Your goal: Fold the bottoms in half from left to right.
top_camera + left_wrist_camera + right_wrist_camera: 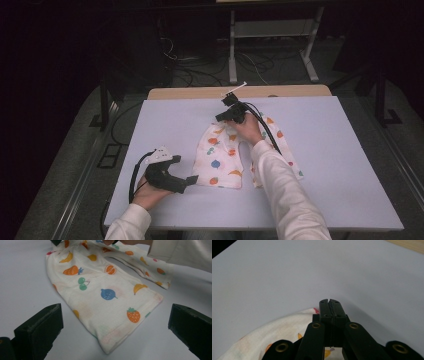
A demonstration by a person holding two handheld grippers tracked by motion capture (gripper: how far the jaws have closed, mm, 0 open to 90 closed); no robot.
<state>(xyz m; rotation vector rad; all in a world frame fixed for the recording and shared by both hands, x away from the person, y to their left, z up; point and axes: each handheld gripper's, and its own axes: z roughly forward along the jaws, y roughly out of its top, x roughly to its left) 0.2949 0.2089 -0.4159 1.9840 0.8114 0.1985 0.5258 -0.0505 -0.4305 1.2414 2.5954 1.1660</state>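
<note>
White fruit-print garment (220, 157) spread flat near centre of pale table top (165, 120), two leg-like parts fanning toward person's side; waist end bunched at far side, under right gripper (229, 116). Right gripper at far edge of garment, jaws pressed together tip to tip in right gripper view (329, 307); cloth edge (287, 325) lying just beside and beneath the closed tips, with a sliver of cloth visible low down between the jaw arms. Whether cloth sits pinched between the pads themselves: cannot tell from these frames. Right hand (248, 129) wrapped round gripper body, white sleeve (280, 190) crossing over right-hand part of garment, black cable (267, 131) trailing along forearm. Left gripper (189, 181) low over table at near left, just beside near left hem of garment, tips close to hem but not seen touching. Jaws spread wide apart in left gripper view (115, 322), nothing between pads; near hem corner of garment (110, 345) lying on table in the gap, apart from both jaws. Print in that view: strawberry (133, 315), blue round fruit (108, 294), green cherries (83, 283), orange slice (110, 269), banana (139, 287). Left hand (147, 192) gripping body from below, grey plate (161, 154) on top. Bare wood strip (200, 92) showing along far edge of table. Floor behind with loose cables (200, 75) and a stand's legs (310, 65).
</note>
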